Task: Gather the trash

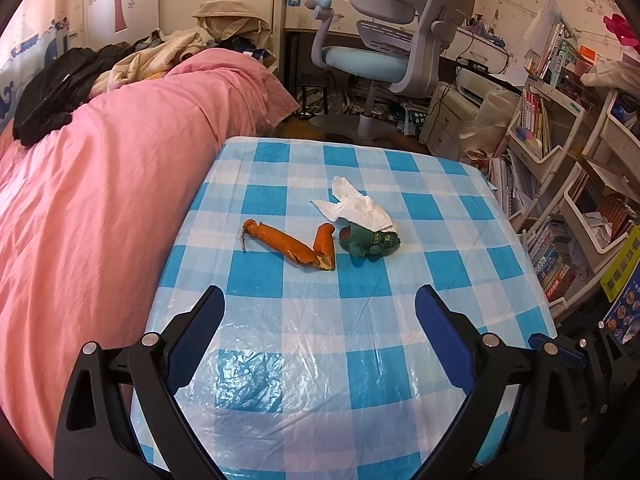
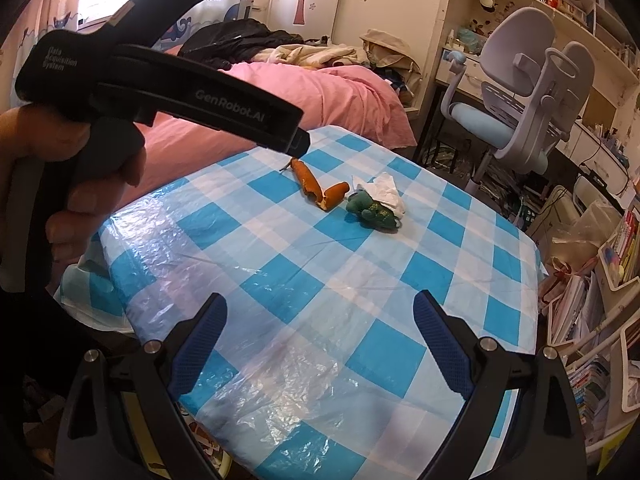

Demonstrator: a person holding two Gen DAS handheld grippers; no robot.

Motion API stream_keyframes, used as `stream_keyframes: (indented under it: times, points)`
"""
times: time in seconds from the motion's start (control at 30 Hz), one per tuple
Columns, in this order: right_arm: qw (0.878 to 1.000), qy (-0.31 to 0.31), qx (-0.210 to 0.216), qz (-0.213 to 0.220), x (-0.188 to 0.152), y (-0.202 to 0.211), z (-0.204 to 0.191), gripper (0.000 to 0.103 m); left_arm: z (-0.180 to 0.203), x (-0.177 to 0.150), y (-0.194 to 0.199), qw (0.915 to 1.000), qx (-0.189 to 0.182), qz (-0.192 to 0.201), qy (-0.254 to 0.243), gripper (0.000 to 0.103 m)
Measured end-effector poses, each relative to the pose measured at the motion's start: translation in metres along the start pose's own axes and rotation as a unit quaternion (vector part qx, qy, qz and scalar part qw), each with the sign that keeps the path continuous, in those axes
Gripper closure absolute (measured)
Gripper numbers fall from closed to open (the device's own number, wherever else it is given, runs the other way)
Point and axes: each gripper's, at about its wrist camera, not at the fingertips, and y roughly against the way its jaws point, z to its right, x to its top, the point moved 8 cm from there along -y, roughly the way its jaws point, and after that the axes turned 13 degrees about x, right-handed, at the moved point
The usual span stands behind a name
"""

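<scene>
Lying clustered near the middle of the blue-checked tablecloth (image 1: 280,320) are the trash items: a curled orange peel (image 1: 290,244), a crumpled white tissue (image 1: 354,206) draped over a dark green wrapper (image 1: 368,242). Both claws, the left gripper (image 1: 320,312) and right gripper (image 2: 320,320), hover released and empty short of the cluster, apparently poised for a first pick; no bin is visible.
</scene>
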Motion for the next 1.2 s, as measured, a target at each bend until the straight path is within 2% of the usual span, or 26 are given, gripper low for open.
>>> stream_keyframes:
  times: [1.2]
  points:
    - [1.0,0.02,0.0,-0.011,-0.001,-0.005,-0.022,0.013,-0.004,-0.001,0.001,1.0,0.0,-0.001,0.0,0.01]
